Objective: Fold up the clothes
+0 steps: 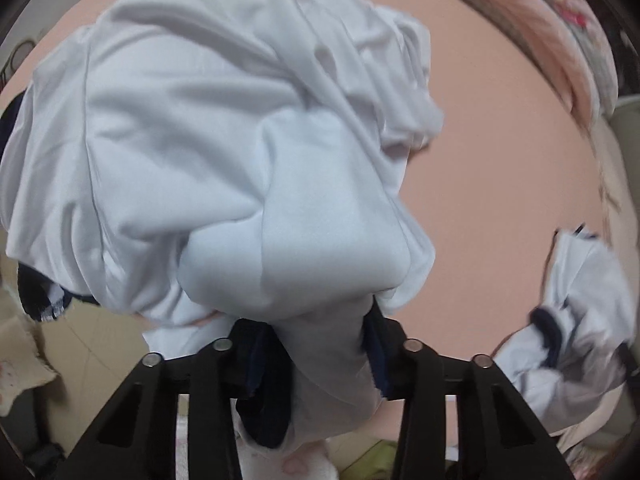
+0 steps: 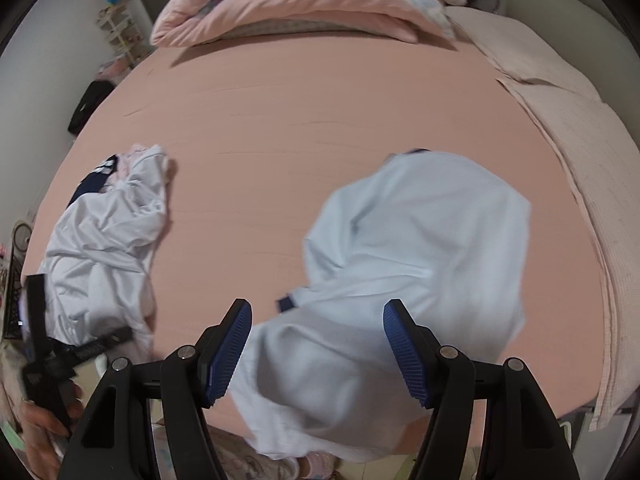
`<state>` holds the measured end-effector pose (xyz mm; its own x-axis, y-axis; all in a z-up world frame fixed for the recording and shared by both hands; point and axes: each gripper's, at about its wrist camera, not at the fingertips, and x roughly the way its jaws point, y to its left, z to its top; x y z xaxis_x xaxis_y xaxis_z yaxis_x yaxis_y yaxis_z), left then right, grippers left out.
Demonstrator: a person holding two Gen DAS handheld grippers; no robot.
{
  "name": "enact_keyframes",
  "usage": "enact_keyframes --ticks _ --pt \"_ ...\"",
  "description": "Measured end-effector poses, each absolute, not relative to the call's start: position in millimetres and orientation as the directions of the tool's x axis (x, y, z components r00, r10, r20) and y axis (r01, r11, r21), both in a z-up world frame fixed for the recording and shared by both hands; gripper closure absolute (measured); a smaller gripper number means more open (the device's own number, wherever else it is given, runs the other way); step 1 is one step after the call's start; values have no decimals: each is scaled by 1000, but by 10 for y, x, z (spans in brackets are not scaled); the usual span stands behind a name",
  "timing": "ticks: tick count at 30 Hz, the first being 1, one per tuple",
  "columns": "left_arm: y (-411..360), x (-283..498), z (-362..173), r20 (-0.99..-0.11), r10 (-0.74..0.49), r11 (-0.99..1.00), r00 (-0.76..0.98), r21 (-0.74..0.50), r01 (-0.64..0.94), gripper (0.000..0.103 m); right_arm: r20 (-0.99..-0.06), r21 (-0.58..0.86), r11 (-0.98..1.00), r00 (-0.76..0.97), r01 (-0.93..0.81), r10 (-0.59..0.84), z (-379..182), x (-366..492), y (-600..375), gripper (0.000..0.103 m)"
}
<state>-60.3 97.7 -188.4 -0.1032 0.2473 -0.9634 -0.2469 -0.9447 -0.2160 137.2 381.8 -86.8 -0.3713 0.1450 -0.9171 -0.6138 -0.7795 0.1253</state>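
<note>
left hand-held gripper (image 1: 316, 364) pinches white shirt (image 1: 224, 152) over pink bed (image 1: 500, 168).

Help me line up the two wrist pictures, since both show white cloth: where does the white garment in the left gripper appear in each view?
Left wrist view: the white garment fills the centre and left, its bunched end pinched in the left gripper.
Right wrist view: the same white garment lies crumpled at the left edge.
Shared landmark: the folded pink quilt, top right in the left view, top centre in the right.
</note>
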Motion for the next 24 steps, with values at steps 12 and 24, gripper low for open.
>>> enact_keyframes --ticks 12,24 --pt "836 -1114 -1329 -935 233 -958 -268 -174 -226 90 -918 185 -717 -378 -672 117 -876 1766 4265 35" --pt "748 -1420 -583 -885 193 -971 -424 -109 -215 92 -923 180 -720 -368 -671 113 -931 1782 4340 35"
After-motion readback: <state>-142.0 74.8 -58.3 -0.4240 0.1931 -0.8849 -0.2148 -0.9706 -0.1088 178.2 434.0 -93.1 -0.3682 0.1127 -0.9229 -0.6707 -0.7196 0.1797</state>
